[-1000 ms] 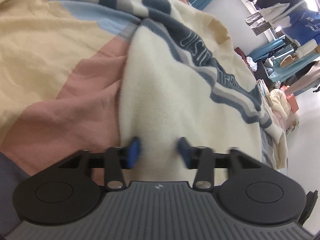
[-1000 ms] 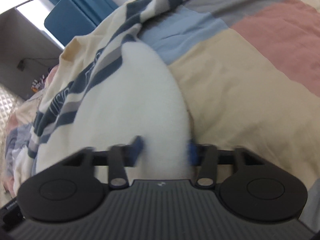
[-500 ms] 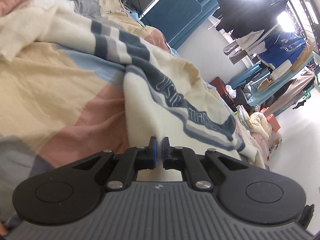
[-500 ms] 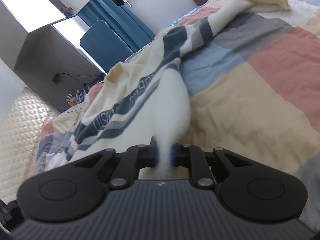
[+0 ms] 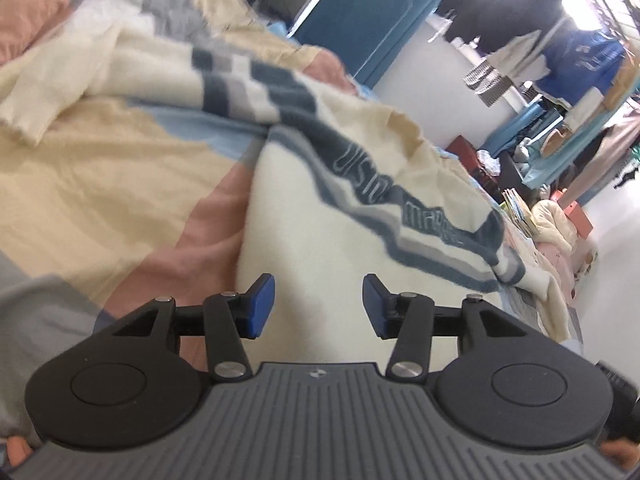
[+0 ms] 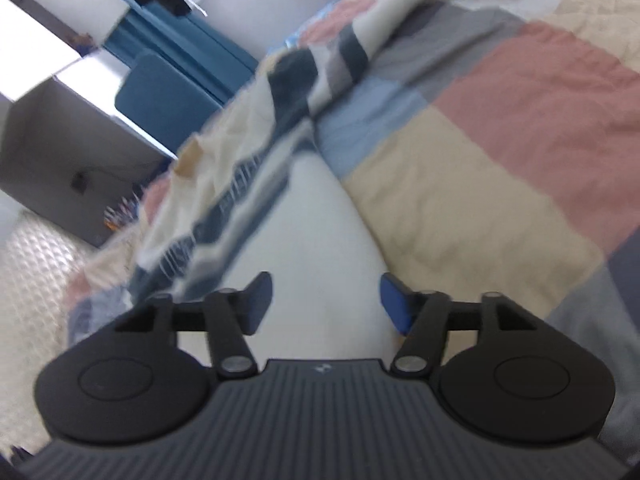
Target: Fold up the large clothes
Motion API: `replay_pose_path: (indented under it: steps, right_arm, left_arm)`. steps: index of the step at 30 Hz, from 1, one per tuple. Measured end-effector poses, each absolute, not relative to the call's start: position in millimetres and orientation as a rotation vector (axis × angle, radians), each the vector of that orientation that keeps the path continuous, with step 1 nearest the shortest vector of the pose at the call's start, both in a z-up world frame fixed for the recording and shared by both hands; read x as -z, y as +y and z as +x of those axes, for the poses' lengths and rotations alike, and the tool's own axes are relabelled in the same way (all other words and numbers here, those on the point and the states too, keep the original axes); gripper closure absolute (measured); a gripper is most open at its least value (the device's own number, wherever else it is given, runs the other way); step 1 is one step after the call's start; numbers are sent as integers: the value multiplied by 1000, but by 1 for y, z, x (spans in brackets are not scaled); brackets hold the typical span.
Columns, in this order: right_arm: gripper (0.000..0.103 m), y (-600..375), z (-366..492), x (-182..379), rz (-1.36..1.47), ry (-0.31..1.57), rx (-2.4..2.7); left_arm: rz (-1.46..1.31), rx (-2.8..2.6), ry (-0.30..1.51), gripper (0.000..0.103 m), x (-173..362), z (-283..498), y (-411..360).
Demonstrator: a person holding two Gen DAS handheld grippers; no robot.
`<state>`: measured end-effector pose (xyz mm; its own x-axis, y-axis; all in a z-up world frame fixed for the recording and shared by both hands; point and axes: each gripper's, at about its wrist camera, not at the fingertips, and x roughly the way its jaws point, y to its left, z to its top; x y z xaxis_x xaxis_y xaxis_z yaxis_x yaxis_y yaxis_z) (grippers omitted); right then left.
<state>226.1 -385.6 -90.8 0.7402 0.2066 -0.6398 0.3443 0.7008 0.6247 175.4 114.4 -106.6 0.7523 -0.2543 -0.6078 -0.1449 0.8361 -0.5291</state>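
1. Looking through the left wrist view, I see the left gripper (image 5: 318, 306) with its jaws opening and its blue pads (image 5: 259, 306) clear of the cloth; cream fabric lies between them, not pinched.
2. Same view: the sweater (image 5: 352, 216), cream fleece with navy and grey chest stripes, lies spread on the patchwork quilt (image 5: 100, 184) of the bed. I judge it soft, light and limp; it will sag and drag, not hold a crease line unaided.
3. Right wrist view: the right gripper (image 6: 326, 302) likewise has its jaws opening, with the sweater (image 6: 316, 240) running between the pads untouched.
4. Same view, blurred: a sleeve (image 6: 400, 4) trails across the quilt (image 6: 500, 140).
5. Grip advice: I would take the hem edge or a shoulder seam, where doubled cloth gives the pads purchase.
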Motion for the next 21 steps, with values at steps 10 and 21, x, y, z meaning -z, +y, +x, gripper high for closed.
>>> replay_pose_path:
  steps: [10, 21]
  right_arm:
    - [20, -488, 282, 71, 584, 612, 193]
    - [19, -627, 363, 141, 465, 508, 505]
  left_arm:
    - [-394, 137, 698, 48, 99, 187, 71]
    - [-398, 108, 758, 48, 120, 226, 54]
